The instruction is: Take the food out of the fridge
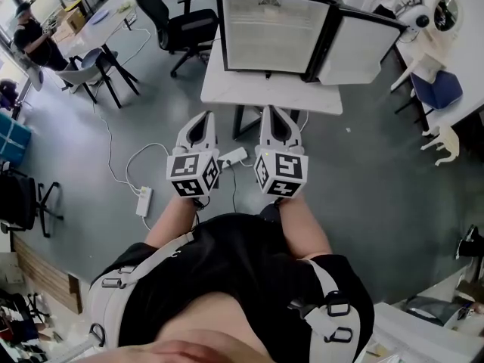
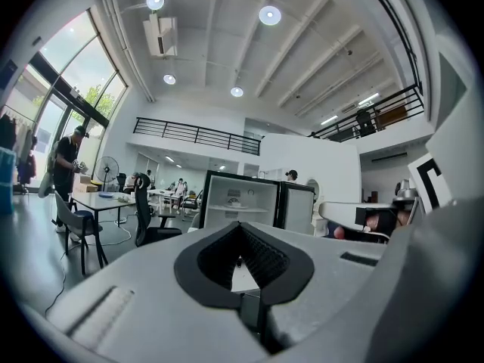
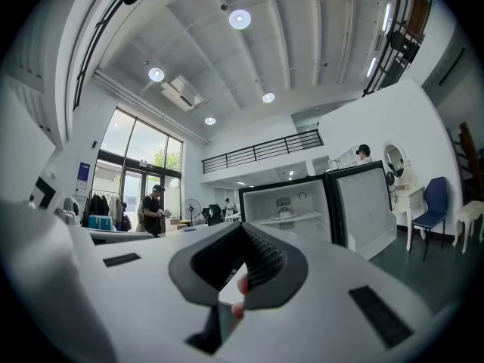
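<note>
Both tools are pressed together with nothing pinched. The left gripper (image 1: 201,124) and right gripper (image 1: 277,119) sit side by side, held level and pointing at the small black-framed fridge with the white inside (image 1: 276,44). It stands on a white table (image 1: 257,95), well apart from the jaw tips, with its white door (image 1: 361,50) swung wide open to the right. In the left gripper view there's a pale roundish item (image 2: 233,200) on the inner shelf. It's probably the food, but too small to say what. I'd call this the approach step, nothing grabbed yet. Next move: close the gap, spread one set of jaws, and go in level over that shelf.
</note>
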